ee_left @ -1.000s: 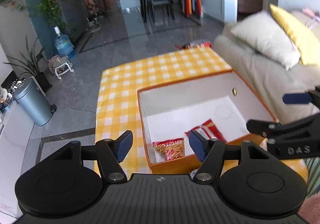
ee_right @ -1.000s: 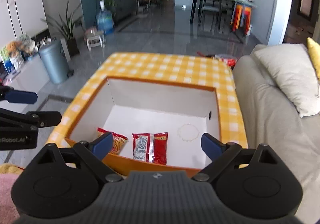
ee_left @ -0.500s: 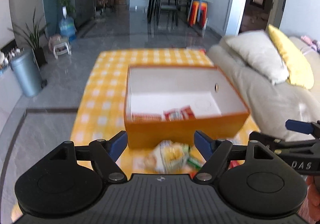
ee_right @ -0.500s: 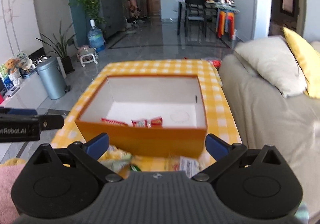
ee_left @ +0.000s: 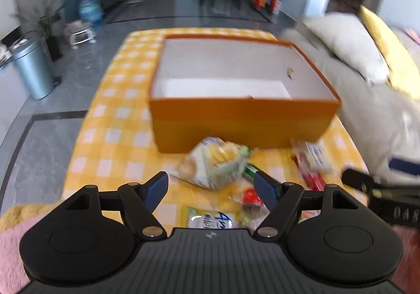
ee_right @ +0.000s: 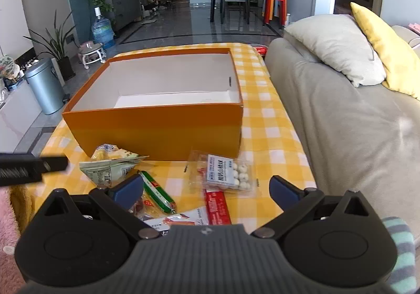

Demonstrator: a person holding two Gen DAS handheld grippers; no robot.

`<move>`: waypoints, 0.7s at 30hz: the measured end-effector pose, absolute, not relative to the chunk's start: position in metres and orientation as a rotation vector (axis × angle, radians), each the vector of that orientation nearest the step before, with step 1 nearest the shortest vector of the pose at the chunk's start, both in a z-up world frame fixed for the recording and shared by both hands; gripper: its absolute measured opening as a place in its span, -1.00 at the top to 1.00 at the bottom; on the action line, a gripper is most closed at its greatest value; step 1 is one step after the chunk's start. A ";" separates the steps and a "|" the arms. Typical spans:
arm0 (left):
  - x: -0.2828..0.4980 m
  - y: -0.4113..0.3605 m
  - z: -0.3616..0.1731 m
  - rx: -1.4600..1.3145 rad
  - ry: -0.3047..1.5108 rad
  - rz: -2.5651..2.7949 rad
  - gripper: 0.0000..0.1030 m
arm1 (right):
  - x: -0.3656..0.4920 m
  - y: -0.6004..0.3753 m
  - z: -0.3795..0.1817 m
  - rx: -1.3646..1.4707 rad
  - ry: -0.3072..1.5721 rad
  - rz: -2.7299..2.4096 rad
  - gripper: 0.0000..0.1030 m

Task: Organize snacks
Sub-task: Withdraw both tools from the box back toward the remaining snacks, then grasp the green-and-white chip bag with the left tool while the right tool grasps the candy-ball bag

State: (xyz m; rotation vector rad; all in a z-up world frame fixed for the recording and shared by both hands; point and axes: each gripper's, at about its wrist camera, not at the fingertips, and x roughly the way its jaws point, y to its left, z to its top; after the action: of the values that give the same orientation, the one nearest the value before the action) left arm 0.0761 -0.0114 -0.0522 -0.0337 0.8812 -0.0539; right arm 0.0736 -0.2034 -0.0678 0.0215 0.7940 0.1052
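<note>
An orange box (ee_left: 244, 121) with a white inside stands on the yellow checked table (ee_left: 115, 136); it also shows in the right wrist view (ee_right: 157, 128). Loose snacks lie in front of it: a pale green-yellow bag (ee_left: 215, 160) (ee_right: 110, 165), a clear pack of white balls (ee_right: 225, 172), a green stick (ee_right: 157, 191) and a red packet (ee_right: 218, 206). My left gripper (ee_left: 211, 187) is open and empty just above the bag. My right gripper (ee_right: 206, 189) is open and empty above the ball pack. The box floor is hidden by its front wall.
A beige sofa (ee_right: 354, 115) with a white cushion (ee_right: 333, 42) and a yellow one runs along the table's right side. A grey bin (ee_right: 44, 86), a water bottle and plants stand on the floor at the left. Pink fabric (ee_left: 10, 249) lies at the near left.
Both grippers have pulled back and dropped from above the box to the snack pile in front of it. The snacks inside the box are now hidden by its front wall.
</note>
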 end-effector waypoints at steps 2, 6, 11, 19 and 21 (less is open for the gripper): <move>0.076 -0.018 -0.058 0.001 0.899 -0.060 -0.67 | 0.077 -0.201 -0.070 0.022 0.788 0.122 -0.83; 0.083 -0.020 -0.066 -0.017 0.936 -0.088 -0.64 | 0.086 -0.193 -0.079 0.002 0.819 0.156 -0.67; 0.098 -0.025 -0.069 0.026 0.887 -0.104 -0.64 | 0.106 -0.189 -0.093 -0.001 0.866 0.143 -0.64; 0.122 -0.032 -0.087 0.061 0.915 -0.100 -0.64 | 0.140 -0.190 -0.124 -0.011 0.947 0.099 -0.66; 0.125 -0.037 -0.092 0.085 0.913 -0.093 -0.64 | 0.146 -0.190 -0.129 -0.016 0.950 0.086 -0.66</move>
State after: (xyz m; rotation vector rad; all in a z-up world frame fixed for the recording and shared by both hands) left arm 0.1247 -0.0365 -0.0917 0.0845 0.9130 -0.0931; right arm 0.1461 -0.1900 -0.1288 -0.0161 0.9502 0.0860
